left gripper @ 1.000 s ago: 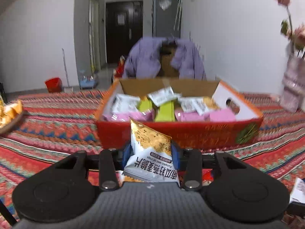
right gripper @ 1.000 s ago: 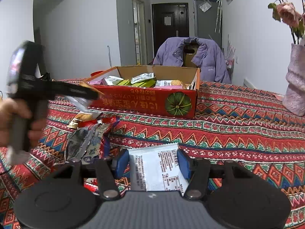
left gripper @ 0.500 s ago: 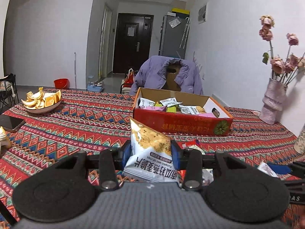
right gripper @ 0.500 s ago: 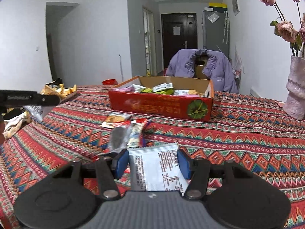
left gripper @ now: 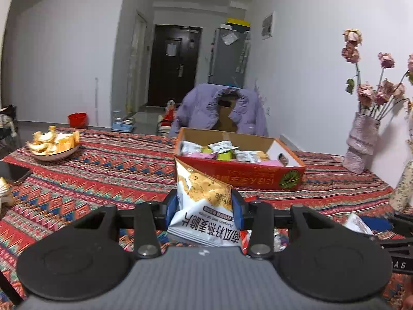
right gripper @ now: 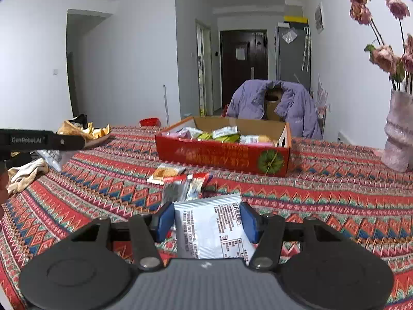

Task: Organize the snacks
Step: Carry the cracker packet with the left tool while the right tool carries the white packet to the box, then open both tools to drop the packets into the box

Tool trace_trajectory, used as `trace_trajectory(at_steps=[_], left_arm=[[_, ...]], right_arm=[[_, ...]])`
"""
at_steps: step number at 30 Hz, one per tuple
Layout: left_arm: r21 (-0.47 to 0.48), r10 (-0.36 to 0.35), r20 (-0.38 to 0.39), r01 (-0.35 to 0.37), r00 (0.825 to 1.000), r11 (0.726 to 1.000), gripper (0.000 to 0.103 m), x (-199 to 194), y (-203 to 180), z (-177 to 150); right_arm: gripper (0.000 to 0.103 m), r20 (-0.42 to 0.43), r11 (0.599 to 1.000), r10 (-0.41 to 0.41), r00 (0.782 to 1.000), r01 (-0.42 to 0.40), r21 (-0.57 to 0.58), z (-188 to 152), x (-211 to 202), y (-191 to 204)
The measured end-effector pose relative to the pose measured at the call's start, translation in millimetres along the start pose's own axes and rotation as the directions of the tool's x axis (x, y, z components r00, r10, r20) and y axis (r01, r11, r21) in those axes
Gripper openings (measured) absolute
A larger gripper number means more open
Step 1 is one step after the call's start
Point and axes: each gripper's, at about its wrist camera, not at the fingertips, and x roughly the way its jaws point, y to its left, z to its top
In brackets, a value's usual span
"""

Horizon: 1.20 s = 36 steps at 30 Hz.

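Right wrist, patterned tablecloth (right gripper: 335,188), white walls (right gripper: 144,59)

Glossy foil snack packet (left gripper: 204,206), matt cardboard box (left gripper: 240,173), woven patterned tablecloth (left gripper: 103,170)

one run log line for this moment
left gripper: shut on chip packet | right gripper: shut on white packet | snack box: ahead on table

1. Snack box (right gripper: 223,152) stands on the tablecloth (right gripper: 335,188), packets inside.
2. Loose packets (right gripper: 180,180) lie before the box.
3. Vase (right gripper: 398,139) to its right.
4. Peel bowl (left gripper: 53,147) far left.
5. Jacket-draped chair (left gripper: 222,111) behind box.
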Motion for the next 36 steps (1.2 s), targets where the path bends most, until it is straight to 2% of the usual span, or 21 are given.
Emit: trace_trajectory(at_steps=[5, 9, 12, 15, 19, 24, 26, 29, 32, 34, 36], left_arm=[[0.01, -0.102, -0.014, 0.102, 0.995, 0.995, 0.043, 34.6, -6.7, 30.0], [0.035, -0.114, -0.029, 0.115, 0.993, 0.993, 0.043, 85.1, -12.5, 57.3], [0.0, -0.15, -0.069, 0.15, 0.986, 0.989, 0.043, 129.6, -13.2, 79.7], [-0.061, -0.172, -0.118, 0.165, 0.978, 0.984, 0.043, 180.9, -13.4, 101.1], [-0.077, -0.174, -0.181, 0.162, 0.968, 0.984, 0.043, 245.9, -20.8, 114.2], [-0.094, -0.169, -0.277, 0.149, 0.946, 0.984, 0.043, 313.8, -26.6, 103.2], [-0.091, -0.164, -0.298, 0.144, 0.94, 0.985, 0.043, 329.3, -25.6, 92.1], [-0.09, -0.164, -0.315, 0.142, 0.935, 0.986, 0.044, 344.7, -21.3, 77.3], [-0.05, -0.151, -0.292, 0.142, 0.944, 0.989, 0.056, 346.6, -18.1, 71.4], [-0.061, -0.158, -0.285, 0.146, 0.945, 0.987, 0.059, 346.0, -13.7, 70.4], [-0.052, -0.166, -0.277, 0.158, 0.946, 0.986, 0.063, 342.6, -11.8, 70.7]], right_arm=[[0.055, 0.029, 0.998, 0.057, 0.998, -0.056, -0.023, 45.5, 17.7, -16.2], [0.055, 0.049, 0.996, 0.081, 0.996, -0.079, -0.042, 86.0, 43.6, -30.1], [0.055, 0.046, 0.991, 0.131, 0.99, -0.131, -0.01, 118.4, 74.2, -46.1], [0.055, 0.028, 0.988, 0.151, 0.988, -0.151, 0.011, 151.4, 118.9, -62.3], [0.055, -0.03, 0.974, 0.188, 0.982, -0.182, 0.135, 182.6, 198.7, -91.1], [0.055, -0.105, 0.908, 0.259, 0.96, -0.204, 0.367, 177.3, 300.2, -124.3], [0.055, -0.142, 0.885, 0.265, 0.954, -0.182, 0.429, 168.6, 329.3, -131.3], [0.055, -0.202, 0.911, 0.237, 0.95, -0.146, 0.385, 154.8, 349.3, -121.1], [0.057, -0.267, 0.935, 0.198, 0.943, -0.1, 0.34, 141.2, 360.1, -112.4], [0.058, -0.289, 0.925, 0.226, 0.93, -0.111, 0.364, 134.6, 361.8, -113.0], [0.061, -0.271, 0.908, 0.25, 0.93, -0.128, 0.399, 131.4, 358.3, -116.8]])
